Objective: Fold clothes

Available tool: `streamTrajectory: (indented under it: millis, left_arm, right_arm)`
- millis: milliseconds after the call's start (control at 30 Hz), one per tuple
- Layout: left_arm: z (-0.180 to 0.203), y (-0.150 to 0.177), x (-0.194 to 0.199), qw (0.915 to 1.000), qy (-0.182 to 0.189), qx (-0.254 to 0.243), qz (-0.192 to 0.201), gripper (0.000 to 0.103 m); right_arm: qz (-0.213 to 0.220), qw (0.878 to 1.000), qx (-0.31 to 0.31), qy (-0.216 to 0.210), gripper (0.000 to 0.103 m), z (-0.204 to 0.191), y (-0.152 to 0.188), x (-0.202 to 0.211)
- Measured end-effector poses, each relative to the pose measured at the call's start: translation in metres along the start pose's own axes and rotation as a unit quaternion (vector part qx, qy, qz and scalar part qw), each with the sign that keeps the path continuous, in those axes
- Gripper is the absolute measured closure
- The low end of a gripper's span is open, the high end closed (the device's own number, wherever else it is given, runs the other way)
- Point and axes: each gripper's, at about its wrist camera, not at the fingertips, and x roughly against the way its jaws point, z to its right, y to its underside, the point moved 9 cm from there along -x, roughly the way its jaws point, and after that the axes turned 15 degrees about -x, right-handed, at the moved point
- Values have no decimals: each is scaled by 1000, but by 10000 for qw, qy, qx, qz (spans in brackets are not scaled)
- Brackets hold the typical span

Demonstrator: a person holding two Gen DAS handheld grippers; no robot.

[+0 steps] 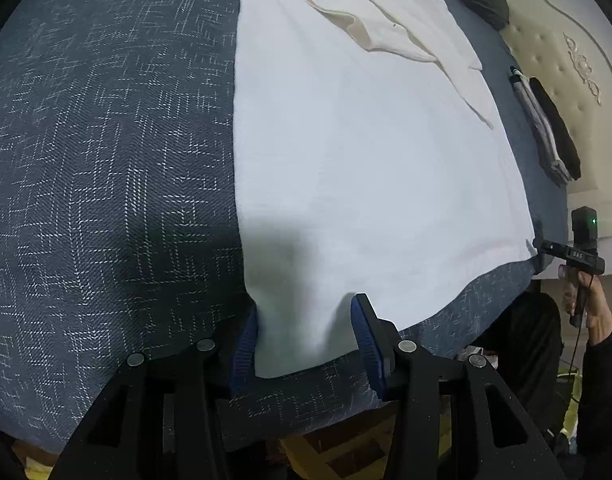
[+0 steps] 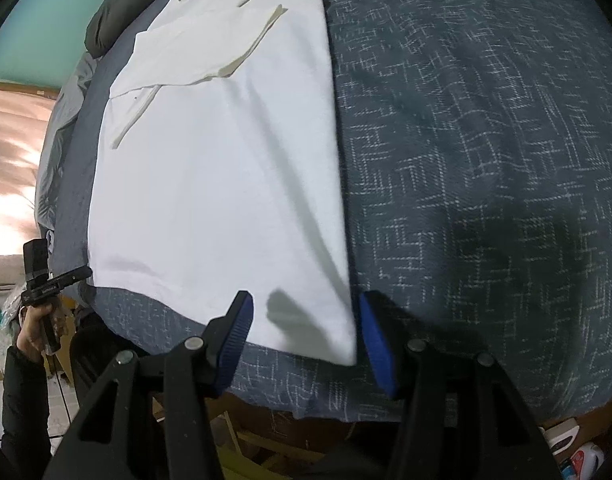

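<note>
Dark blue patterned bedspread (image 1: 106, 160); white shirt (image 1: 365, 180) flat; left gripper (image 1: 306, 344), right gripper (image 2: 306, 336) spread, straddling hem corners, apparently ungripped.

shirt (image 1: 345, 168) flat on bedspread (image 1: 106, 160) (sleeves folded inward); folded clothes (image 1: 545, 128) beyond, near headboard (image 1: 565, 72).

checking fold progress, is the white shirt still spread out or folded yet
Partly folded: the white shirt has both sleeves turned in over its body, which lies flat on the blue bedcover, bottom hem not folded up.

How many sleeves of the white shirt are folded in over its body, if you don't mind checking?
2. Both sleeves lie folded over the white shirt at its far end: one sleeve nearer the middle, the other sleeve along its edge.
</note>
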Motion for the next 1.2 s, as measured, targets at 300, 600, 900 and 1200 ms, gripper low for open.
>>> streamTrajectory:
  millis: [300, 600, 900, 1200]
  left_arm:
    - [5, 1, -1, 9999, -43, -153, -26, 67]
    - [17, -3, 9, 9992, -60, -372, 120, 96]
    - [35, -9, 47, 9974, 4, -536, 490, 96]
    - [49, -10, 76, 9948, 150, -718, 701, 97]
  right_arm:
    - [27, 10000, 1, -68, 64, 1, 2, -1]
    - [230, 9989, 391, -129, 98, -14, 6, -2]
    - [473, 9958, 492, -617, 98, -31, 1, 28]
    - [583, 9905, 696, -1028, 99, -41, 6, 69]
